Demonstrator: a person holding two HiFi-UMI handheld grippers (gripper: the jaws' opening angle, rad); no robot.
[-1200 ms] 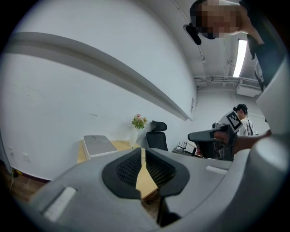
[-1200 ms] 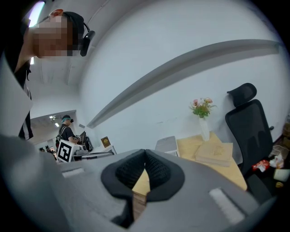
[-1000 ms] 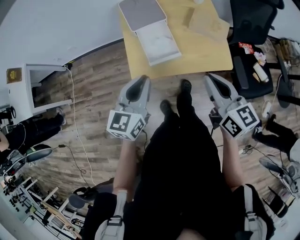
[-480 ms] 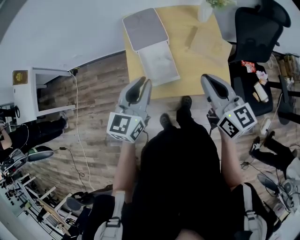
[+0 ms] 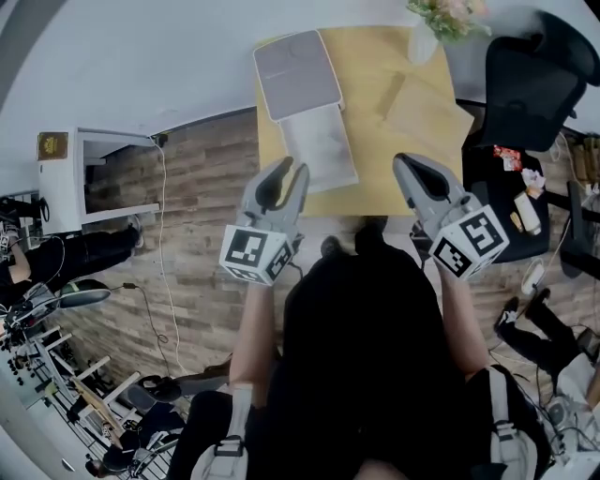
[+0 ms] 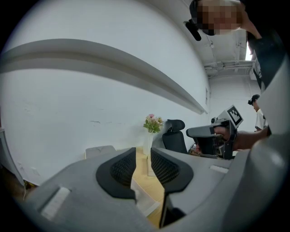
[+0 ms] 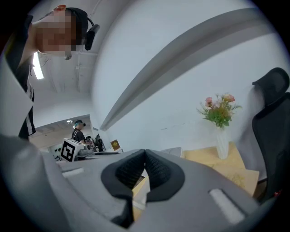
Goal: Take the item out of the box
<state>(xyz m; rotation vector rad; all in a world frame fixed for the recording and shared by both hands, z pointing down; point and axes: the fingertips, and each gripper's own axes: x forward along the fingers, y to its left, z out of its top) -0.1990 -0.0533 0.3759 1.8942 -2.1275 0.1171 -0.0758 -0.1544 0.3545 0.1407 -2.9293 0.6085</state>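
Observation:
An open box lies on the yellow table [image 5: 394,164]: its grey lid [image 5: 298,73] is folded back and its white tray [image 5: 321,150] faces me. I cannot make out a separate item in the white inside. My left gripper [image 5: 292,169] hovers at the table's near edge just short of the tray. It is open; its jaws have just been opening and nothing is between the pads [image 6: 122,170]. My right gripper [image 5: 401,161] hangs level with it over the near edge further right, shut on nothing. The lid [image 6: 100,151] also shows beyond the left jaws.
A vase of flowers [image 5: 441,19] stands at the table's far right, with a tan sheet [image 5: 422,108] lying in front of it. A black office chair [image 5: 530,84] is right of the table. A white cabinet [image 5: 84,178] and a cable [image 5: 164,234] are on the wooden floor at left.
Both grippers have moved forward to the table, and the table and box sit lower and nearer in the head view. The left jaws have parted slightly.

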